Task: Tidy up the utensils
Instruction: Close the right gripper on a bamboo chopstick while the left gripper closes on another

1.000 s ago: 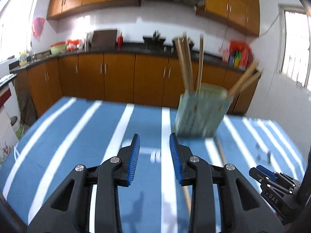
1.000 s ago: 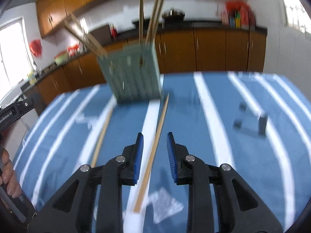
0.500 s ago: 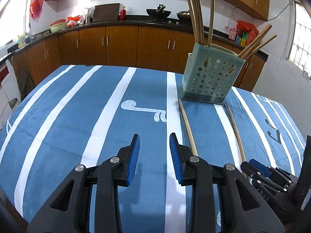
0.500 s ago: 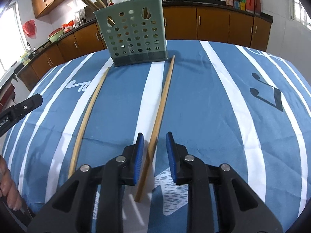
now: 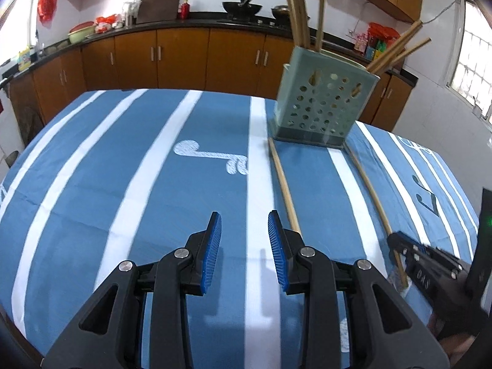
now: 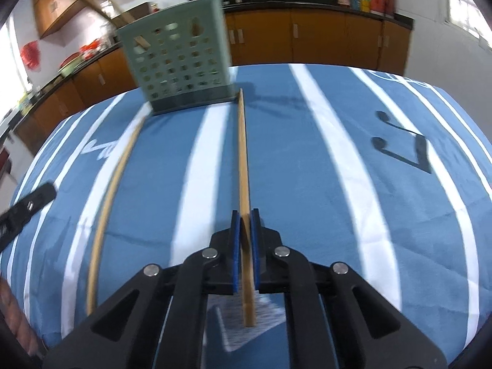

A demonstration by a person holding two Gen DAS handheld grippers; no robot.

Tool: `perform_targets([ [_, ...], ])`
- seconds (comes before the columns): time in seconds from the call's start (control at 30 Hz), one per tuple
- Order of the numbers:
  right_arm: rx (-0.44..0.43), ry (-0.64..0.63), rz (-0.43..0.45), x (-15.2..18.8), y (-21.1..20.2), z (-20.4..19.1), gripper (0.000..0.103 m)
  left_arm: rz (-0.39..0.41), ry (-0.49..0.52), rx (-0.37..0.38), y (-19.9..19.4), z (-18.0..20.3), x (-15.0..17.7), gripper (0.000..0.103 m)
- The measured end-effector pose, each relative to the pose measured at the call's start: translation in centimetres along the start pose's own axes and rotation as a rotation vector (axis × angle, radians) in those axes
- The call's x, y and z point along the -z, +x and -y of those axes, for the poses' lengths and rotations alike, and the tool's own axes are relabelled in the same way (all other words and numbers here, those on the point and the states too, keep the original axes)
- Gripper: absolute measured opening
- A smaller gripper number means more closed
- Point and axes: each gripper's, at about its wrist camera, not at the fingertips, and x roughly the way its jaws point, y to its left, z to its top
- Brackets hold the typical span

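Note:
A pale green perforated utensil basket (image 5: 324, 109) stands at the far side of the table with several wooden chopsticks in it; it also shows in the right wrist view (image 6: 180, 70). Two chopsticks lie on the blue striped cloth. My right gripper (image 6: 245, 218) is shut on the right chopstick (image 6: 243, 166) near its near end. The left chopstick (image 6: 110, 193) lies free beside it. My left gripper (image 5: 243, 224) is open and empty, just left of the left chopstick (image 5: 284, 190). The right gripper shows at the left wrist view's lower right (image 5: 396, 241).
The table is covered by a blue cloth with white stripes (image 5: 129, 184). Wooden kitchen cabinets and a dark counter (image 5: 184, 52) run behind it. The table's near edge is just below both grippers.
My right gripper has moved forward and closed on the right chopstick. My left gripper stays open and has come lower and closer to the table.

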Motion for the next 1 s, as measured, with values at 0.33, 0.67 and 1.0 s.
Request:
perform_targets([
  [0.33, 0.102, 0.171, 0.007, -0.9, -0.3, 5.6, 0.008, -0.086, 0.059, 0.088, 1.3, 2.9, 1.5, 0.032],
  [0.67, 0.104, 0.149, 0.012, -0.9, -0.2, 5.5, 0.008, -0.133, 0.101, 0.042, 2.5, 4.6, 2.9, 0.026],
  [1.0, 0.064, 0.063, 0.0, -1.3, 0.3, 4.3, 0.008, -0.136, 0.086, -0.037, 4.1, 2.4, 0.7, 0.007],
])
